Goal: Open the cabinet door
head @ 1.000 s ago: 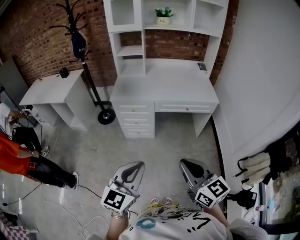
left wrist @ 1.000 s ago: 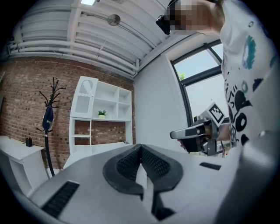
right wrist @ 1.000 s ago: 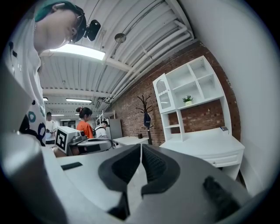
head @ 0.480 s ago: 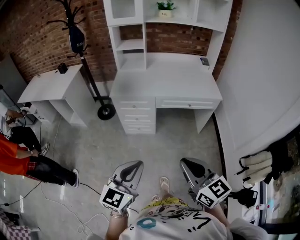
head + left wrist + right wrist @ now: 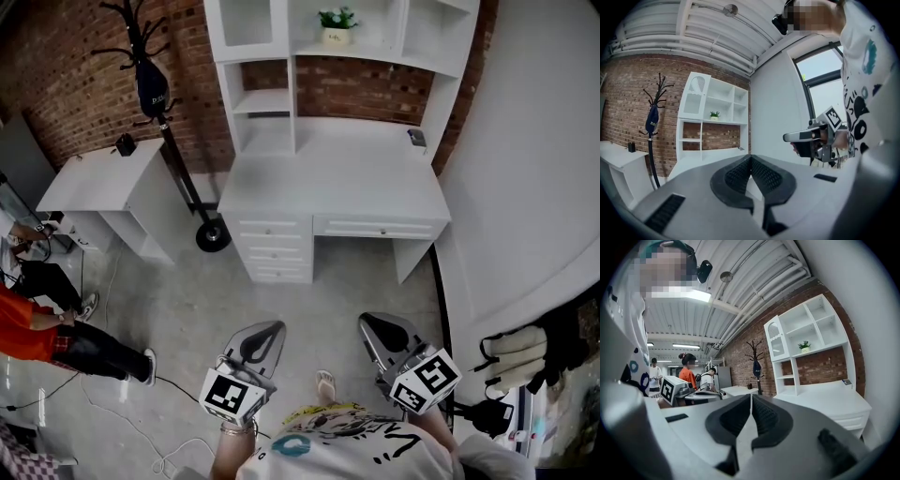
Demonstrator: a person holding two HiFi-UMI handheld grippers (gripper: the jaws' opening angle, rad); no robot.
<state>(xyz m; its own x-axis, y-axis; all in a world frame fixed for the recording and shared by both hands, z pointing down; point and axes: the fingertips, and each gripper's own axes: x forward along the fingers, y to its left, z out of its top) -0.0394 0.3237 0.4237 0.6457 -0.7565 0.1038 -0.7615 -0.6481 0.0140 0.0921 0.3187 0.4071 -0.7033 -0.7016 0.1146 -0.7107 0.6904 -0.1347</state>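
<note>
A white desk [image 5: 333,183] with a shelf hutch stands against the brick wall ahead. The hutch's cabinet door [image 5: 246,21] is at its upper left; it shows as a closed arched panel [image 5: 696,89] in the left gripper view and again as the arched door [image 5: 777,340] in the right gripper view. My left gripper [image 5: 267,334] and right gripper [image 5: 378,327] are held side by side over the floor, well short of the desk. Both point level at it. The left gripper [image 5: 750,157] is shut with nothing in it, and so is the right gripper [image 5: 751,395].
A black coat rack [image 5: 150,84] and a low white side table [image 5: 103,178] stand left of the desk. A seated person in orange [image 5: 28,328] is at the far left, with a cable [image 5: 122,412] on the floor. A white wall [image 5: 525,169] runs along the right.
The desk sits slightly nearer and larger in the head view. Both grippers have advanced together toward it, still shut. The person's foot has stepped forward between them.
</note>
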